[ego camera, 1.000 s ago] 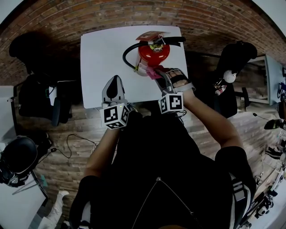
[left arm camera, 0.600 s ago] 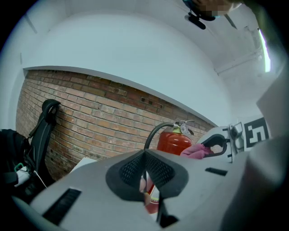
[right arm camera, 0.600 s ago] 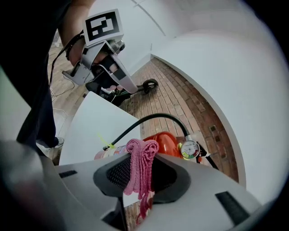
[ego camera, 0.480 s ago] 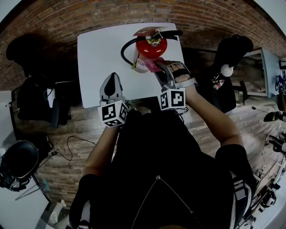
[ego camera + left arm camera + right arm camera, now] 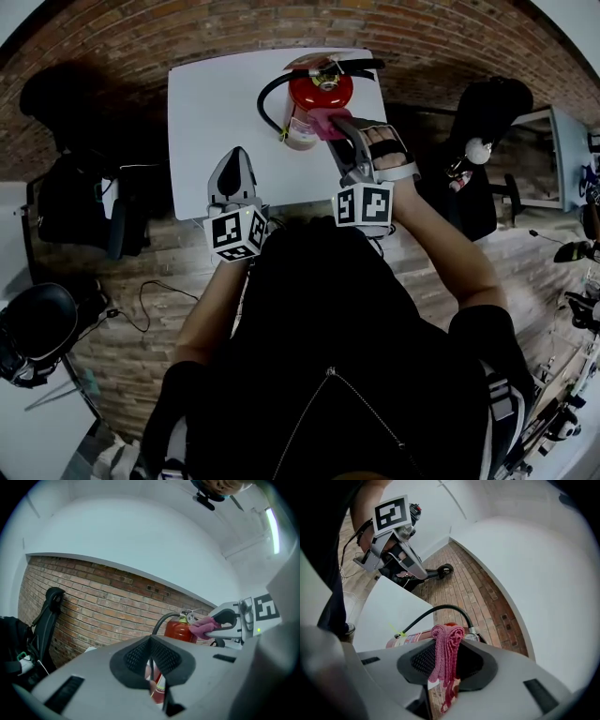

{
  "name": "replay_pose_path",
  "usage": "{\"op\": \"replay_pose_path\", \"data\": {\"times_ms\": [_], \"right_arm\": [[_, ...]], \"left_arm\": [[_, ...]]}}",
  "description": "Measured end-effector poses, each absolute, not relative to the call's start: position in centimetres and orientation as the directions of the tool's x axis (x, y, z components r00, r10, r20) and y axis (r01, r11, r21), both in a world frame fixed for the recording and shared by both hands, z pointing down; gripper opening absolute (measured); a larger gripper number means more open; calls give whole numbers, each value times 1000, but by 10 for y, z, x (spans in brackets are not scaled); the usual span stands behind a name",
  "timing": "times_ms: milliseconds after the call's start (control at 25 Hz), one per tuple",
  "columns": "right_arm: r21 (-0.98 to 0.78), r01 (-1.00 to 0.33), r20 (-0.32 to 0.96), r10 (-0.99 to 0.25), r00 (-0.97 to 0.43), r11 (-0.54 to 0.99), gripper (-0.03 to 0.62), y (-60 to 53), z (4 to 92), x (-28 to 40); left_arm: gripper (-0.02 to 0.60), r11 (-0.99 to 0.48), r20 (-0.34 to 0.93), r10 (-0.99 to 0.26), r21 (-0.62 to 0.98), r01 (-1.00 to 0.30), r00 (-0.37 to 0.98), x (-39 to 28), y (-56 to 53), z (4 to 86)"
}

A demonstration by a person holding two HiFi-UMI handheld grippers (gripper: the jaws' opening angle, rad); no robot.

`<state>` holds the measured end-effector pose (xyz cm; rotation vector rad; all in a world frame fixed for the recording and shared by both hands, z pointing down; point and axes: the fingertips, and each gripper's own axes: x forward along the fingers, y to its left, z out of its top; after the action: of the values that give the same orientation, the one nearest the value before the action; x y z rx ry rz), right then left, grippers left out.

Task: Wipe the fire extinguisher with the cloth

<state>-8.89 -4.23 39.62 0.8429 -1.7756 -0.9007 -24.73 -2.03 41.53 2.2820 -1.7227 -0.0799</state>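
A red fire extinguisher (image 5: 317, 98) with a black hose stands upright at the far right part of a white table (image 5: 211, 103). My right gripper (image 5: 334, 126) is shut on a pink cloth (image 5: 322, 123), which rests against the extinguisher's near upper side. In the right gripper view the cloth (image 5: 445, 651) hangs folded between the jaws, with the extinguisher (image 5: 423, 636) just behind it. My left gripper (image 5: 235, 169) hovers over the table's near edge, left of the extinguisher, shut with nothing in it. In the left gripper view the extinguisher (image 5: 180, 631) and the cloth (image 5: 202, 626) show ahead.
The table stands against a brick wall (image 5: 112, 37). Black office chairs stand to the left (image 5: 80, 202) and right (image 5: 487, 122) of it. Cables (image 5: 155, 305) lie on the wooden floor. A white desk corner (image 5: 562, 159) sits at the far right.
My right gripper has moved the pink cloth up the extinguisher's near side toward its top. The left gripper has stayed over the table's near edge.
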Motion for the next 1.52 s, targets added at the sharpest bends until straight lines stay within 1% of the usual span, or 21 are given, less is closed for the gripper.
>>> {"op": "replay_pose_path", "data": {"times_ms": [240, 400, 720, 920, 1120, 1280, 1520], "right_arm": [[855, -269, 348, -875, -336, 443, 120, -57, 355, -76], [830, -315, 339, -865, -369, 460, 120, -54, 343, -67], [749, -289, 412, -760, -502, 597, 120, -22, 378, -69], [695, -247, 480, -692, -539, 675, 120, -1, 430, -85], [625, -203, 599, -631, -493, 753, 120, 4, 514, -98], [585, -202, 670, -608, -425, 785, 120, -3, 568, -111], [549, -235, 747, -597, -291, 802, 120, -26, 638, -133]], "left_arm": [[8, -205, 140, -961, 225, -952, 240, -237, -6, 408], [8, -160, 149, -970, 198, -967, 191, -231, 6, 402], [8, -50, 182, -980, 153, -987, 78, -218, 48, 397], [8, -4, 194, -980, 148, -989, 33, -224, 68, 402], [8, -10, 214, -976, 163, -987, 45, -231, 74, 416], [8, -39, 231, -969, 183, -982, 82, -246, 68, 427], [8, -101, 257, -955, 198, -975, 151, -283, 54, 437]]}}
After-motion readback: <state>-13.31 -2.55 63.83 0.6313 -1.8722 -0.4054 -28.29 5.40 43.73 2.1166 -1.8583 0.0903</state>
